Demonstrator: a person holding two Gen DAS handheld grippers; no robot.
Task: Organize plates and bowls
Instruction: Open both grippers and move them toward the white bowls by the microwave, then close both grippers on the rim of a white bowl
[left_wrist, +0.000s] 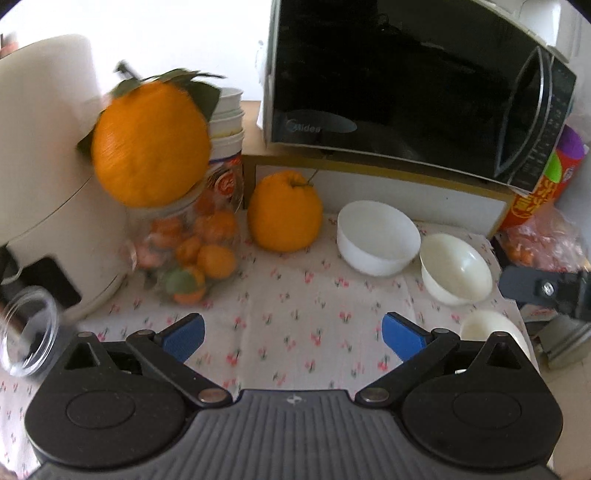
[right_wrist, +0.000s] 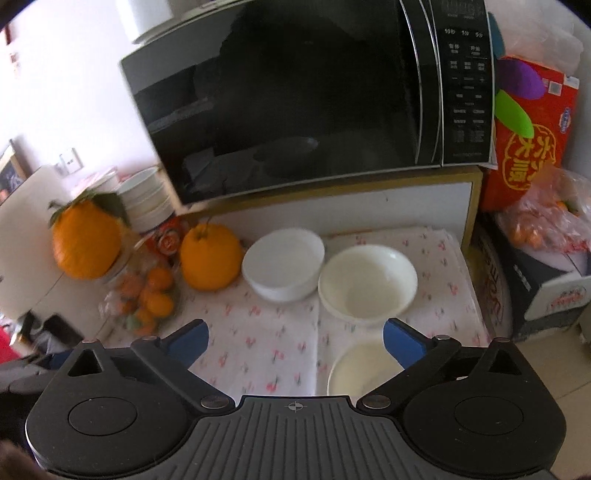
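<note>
left gripper (left_wrist: 293, 334) jaws wide apart, holding nothing, blue pads over flowery cloth (left_wrist: 295, 295) | right gripper (right_wrist: 295, 338) jaws wide apart, empty, small cream bowl (right_wrist: 360, 373) by its right pad | smooth round white bowl (right_wrist: 283, 263) and cream bowl (right_wrist: 367, 284) touching, on cloth under shiny black microwave (left_wrist: 406, 81) marked "Midea" | bumpy orange (right_wrist: 211, 257) beside white bowl

Ahead of your jaws, the glossy white ceramic-looking bowl (right_wrist: 283, 263) sits on matt flower-printed cloth (right_wrist: 258, 332), under the mirror-black glass-fronted microwave (right_wrist: 295, 96).
</note>
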